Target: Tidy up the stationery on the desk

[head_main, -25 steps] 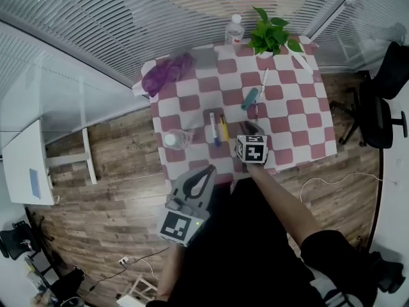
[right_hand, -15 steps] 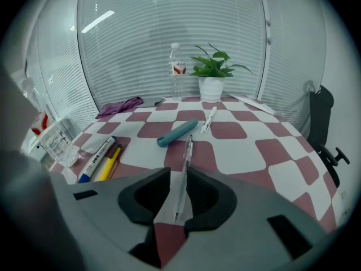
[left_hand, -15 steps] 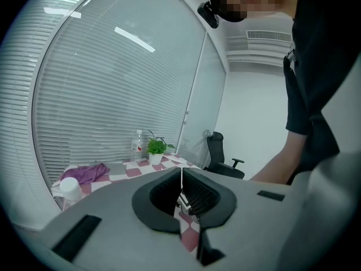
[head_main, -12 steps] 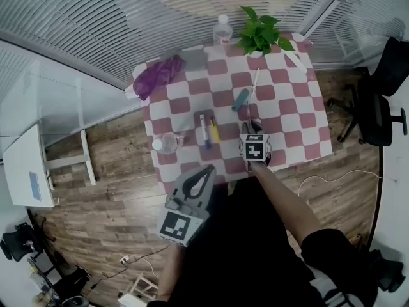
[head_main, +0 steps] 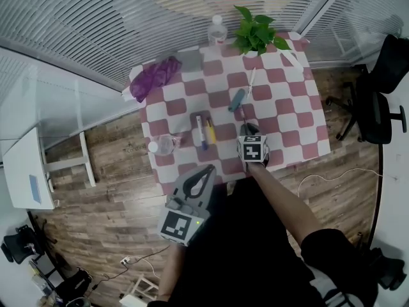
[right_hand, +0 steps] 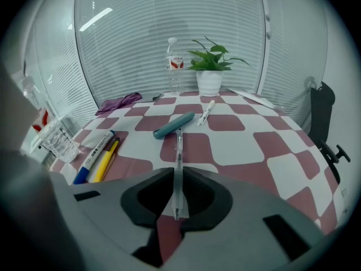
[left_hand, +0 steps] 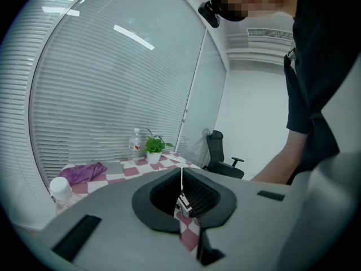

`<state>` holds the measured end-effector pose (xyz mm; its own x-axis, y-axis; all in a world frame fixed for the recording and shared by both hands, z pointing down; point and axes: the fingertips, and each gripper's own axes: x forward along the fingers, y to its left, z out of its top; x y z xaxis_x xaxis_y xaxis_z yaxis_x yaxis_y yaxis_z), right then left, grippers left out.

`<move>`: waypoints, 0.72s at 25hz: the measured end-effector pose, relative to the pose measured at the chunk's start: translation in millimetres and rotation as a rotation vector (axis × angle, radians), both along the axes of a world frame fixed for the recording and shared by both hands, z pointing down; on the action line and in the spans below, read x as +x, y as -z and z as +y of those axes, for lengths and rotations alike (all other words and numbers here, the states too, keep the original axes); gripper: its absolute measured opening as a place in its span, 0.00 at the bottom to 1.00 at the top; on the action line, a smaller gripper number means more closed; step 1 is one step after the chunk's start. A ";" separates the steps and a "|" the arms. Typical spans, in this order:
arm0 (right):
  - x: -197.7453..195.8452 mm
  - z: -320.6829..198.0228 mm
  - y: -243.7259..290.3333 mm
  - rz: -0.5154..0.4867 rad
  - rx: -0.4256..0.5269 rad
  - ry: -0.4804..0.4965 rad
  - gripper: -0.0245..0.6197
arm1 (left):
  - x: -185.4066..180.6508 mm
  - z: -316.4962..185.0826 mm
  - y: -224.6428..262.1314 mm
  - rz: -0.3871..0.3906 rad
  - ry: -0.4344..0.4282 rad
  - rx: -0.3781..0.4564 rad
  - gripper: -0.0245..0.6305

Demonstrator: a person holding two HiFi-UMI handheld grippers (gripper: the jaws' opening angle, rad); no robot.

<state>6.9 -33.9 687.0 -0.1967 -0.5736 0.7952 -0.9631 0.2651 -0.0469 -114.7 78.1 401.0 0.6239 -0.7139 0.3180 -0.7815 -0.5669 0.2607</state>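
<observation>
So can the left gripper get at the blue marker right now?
Probably yes. The left gripper hangs shut just off the desk, with nothing standing between it and the blue marker; the glass stands aside. Its jaws must open first.

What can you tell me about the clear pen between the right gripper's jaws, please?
The clear pen is slim and straight, of see-through plastic, with a fine point at its near end. It lies flat on the checked tablecloth, lengthwise between the jaws of the right gripper, which have just been closing and pinch its near part. Its far end reaches the teal pen; whether they touch is unclear.
</observation>
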 end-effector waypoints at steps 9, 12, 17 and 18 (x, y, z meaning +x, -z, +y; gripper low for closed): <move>-27.4 32.6 7.5 -0.093 -0.033 -0.038 0.14 | -7.9 1.7 -1.8 0.006 -0.004 0.001 0.09; -44.9 41.1 9.0 -0.114 -0.033 -0.008 0.14 | -12.2 4.0 -2.0 0.005 -0.003 0.001 0.09; -69.9 33.8 14.0 -0.139 -0.021 0.031 0.14 | -19.6 7.0 -4.0 -0.001 0.008 -0.001 0.09; -72.9 31.3 14.2 -0.140 -0.019 0.033 0.14 | -20.9 7.5 -4.1 -0.001 0.013 -0.002 0.09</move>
<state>-66.0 -2.7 672.9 -0.3251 -0.5498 0.7694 -0.9375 0.2942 -0.1859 -135.7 85.6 405.1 0.6145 -0.7209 0.3206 -0.7889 -0.5563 0.2611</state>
